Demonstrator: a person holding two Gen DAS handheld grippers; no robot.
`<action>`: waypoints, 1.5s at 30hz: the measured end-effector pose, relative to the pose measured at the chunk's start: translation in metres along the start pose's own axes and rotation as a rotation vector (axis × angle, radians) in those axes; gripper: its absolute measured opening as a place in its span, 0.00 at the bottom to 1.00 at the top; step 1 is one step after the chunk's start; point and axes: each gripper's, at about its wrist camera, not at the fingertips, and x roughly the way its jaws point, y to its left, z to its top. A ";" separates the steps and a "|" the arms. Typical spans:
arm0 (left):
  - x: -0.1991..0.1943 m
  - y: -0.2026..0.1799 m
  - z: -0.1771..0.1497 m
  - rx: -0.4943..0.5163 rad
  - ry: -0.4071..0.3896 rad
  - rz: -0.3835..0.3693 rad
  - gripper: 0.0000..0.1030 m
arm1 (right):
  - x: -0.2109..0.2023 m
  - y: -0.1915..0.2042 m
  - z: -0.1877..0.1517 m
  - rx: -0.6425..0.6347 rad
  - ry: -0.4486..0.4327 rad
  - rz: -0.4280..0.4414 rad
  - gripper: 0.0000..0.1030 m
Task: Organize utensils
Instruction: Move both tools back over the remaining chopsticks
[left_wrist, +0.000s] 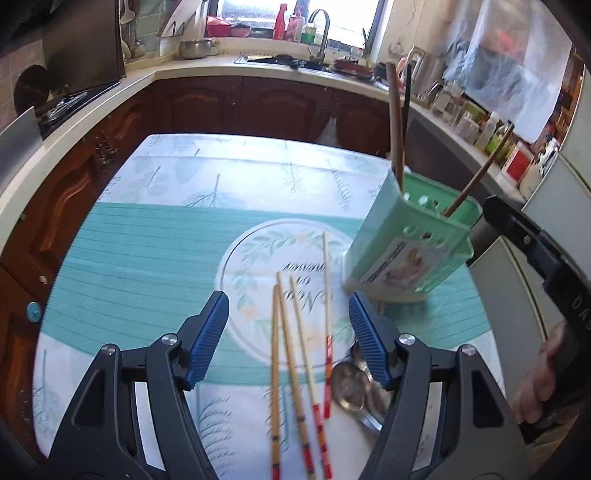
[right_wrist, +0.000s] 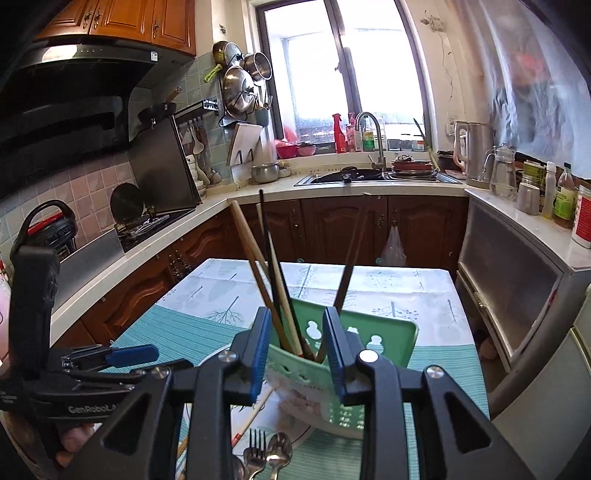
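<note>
step: pick next chopsticks (left_wrist: 291, 369) | left hand-held gripper (left_wrist: 288, 336) open above them, empty | right hand-held gripper (right_wrist: 295, 347) parted astride green utensil holder (right_wrist: 354, 332) rim, pads not pressing | advice: close low on one pair, clear of the spoon (left_wrist: 351, 384)

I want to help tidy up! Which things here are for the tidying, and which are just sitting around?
For the job: green holder, loose chopsticks, spoons, fork.

Just lying about: kettle, glass jug, hanging pans, red spray bottle.
</note>
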 end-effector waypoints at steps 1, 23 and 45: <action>-0.003 0.002 -0.003 0.004 0.011 0.008 0.63 | -0.002 0.003 -0.001 0.000 0.006 0.000 0.28; -0.027 0.004 -0.030 0.091 0.134 0.174 0.65 | -0.017 0.057 -0.036 0.008 0.172 0.049 0.28; -0.006 0.022 -0.029 0.030 0.237 0.123 0.65 | 0.003 0.065 -0.036 0.011 0.312 0.059 0.28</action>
